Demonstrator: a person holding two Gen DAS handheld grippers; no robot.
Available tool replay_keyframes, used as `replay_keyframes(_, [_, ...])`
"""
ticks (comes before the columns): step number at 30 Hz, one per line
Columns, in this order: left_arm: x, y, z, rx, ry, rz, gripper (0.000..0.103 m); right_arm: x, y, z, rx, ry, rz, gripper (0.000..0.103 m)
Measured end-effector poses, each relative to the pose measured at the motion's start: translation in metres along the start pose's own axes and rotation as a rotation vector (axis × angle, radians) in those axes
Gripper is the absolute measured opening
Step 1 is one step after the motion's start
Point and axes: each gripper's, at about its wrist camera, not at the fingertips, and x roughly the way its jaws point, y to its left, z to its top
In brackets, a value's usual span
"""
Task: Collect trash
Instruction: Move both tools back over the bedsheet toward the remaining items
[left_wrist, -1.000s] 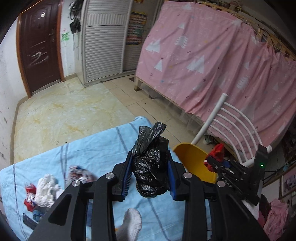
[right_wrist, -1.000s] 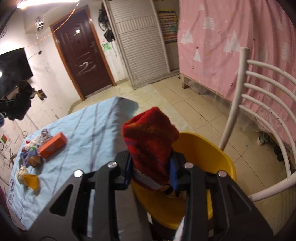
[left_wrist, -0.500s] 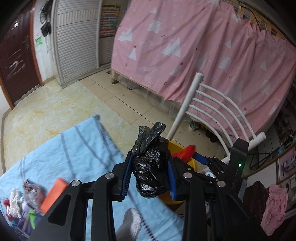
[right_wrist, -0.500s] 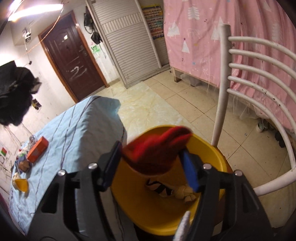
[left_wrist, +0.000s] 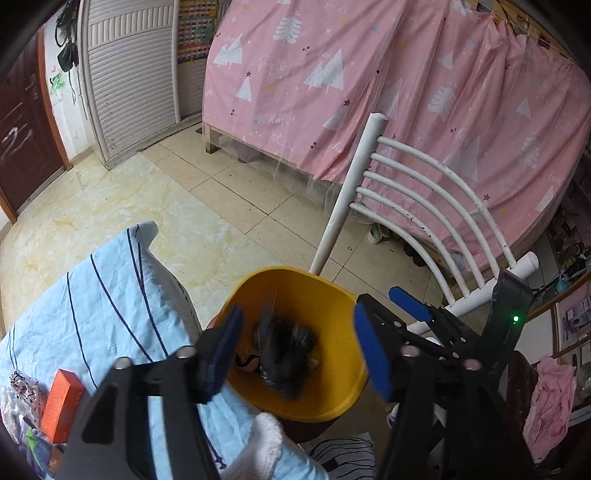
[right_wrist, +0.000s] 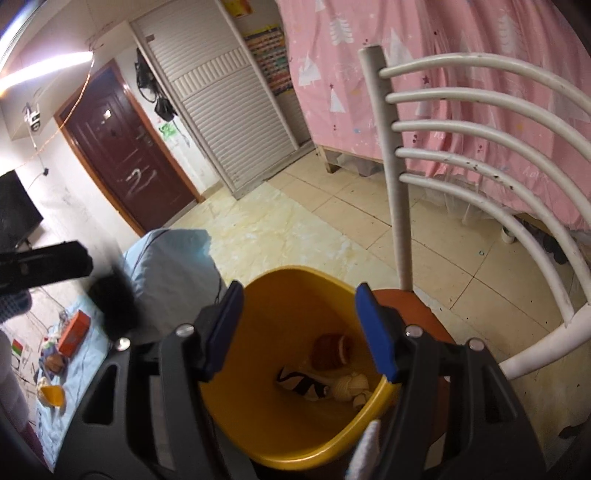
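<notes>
Left wrist view: an orange cardboard box (left_wrist: 61, 404) lies on the blue striped tablecloth (left_wrist: 103, 295) of the table; the left gripper (left_wrist: 295, 350) gapes empty above the round yellow plastic bin (left_wrist: 332, 299), a blurred black plastic bag (left_wrist: 284, 354) inside it. Right of that, the right gripper (right_wrist: 299, 332) also stands wide open over the bin, beside a white slatted chair (right_wrist: 461, 133).

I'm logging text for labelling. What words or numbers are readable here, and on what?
"happy": faint script on the pink curtain.
Wall chart: print too small to read.
Orange box: nothing legible.
Brown door: white scrawl resembling "2", uncertain.
</notes>
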Motion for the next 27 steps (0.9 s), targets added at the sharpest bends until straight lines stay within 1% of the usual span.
replay_keyframes(4, [-0.003, 0.002, -0.003, -0.003, -0.001, -0.002, 0.059, -0.003, 0.003, 0.0, -0.004, -0.006, 0.0, 0.061])
replay_keyframes(8, [-0.013, 0.011, -0.007, -0.019, -0.011, -0.005, 0.059, -0.004, 0.021, -0.004, -0.04, -0.003, 0.01, 0.061])
replay_keyframes(11, [-0.023, 0.021, -0.008, -0.032, -0.026, -0.004, 0.059, -0.005, 0.037, -0.006, -0.075, 0.003, 0.023, 0.067])
replay_keyframes(14, [-0.034, 0.032, -0.011, -0.051, -0.042, -0.005, 0.059, -0.005, 0.053, -0.008, -0.104, 0.008, 0.03, 0.067])
replay_keyframes(20, [-0.06, 0.058, -0.022, -0.096, -0.08, 0.019, 0.059, -0.005, 0.085, -0.011, -0.156, 0.024, 0.048, 0.067])
replay_keyframes(23, [-0.076, 0.08, -0.032, -0.13, -0.094, 0.024, 0.059, -0.003, 0.104, -0.014, -0.185, 0.035, 0.06, 0.067])
replay_keyframes(27, [-0.093, 0.106, -0.042, -0.166, -0.117, 0.048, 0.059, 0.0, 0.136, -0.019, -0.235, 0.052, 0.083, 0.067])
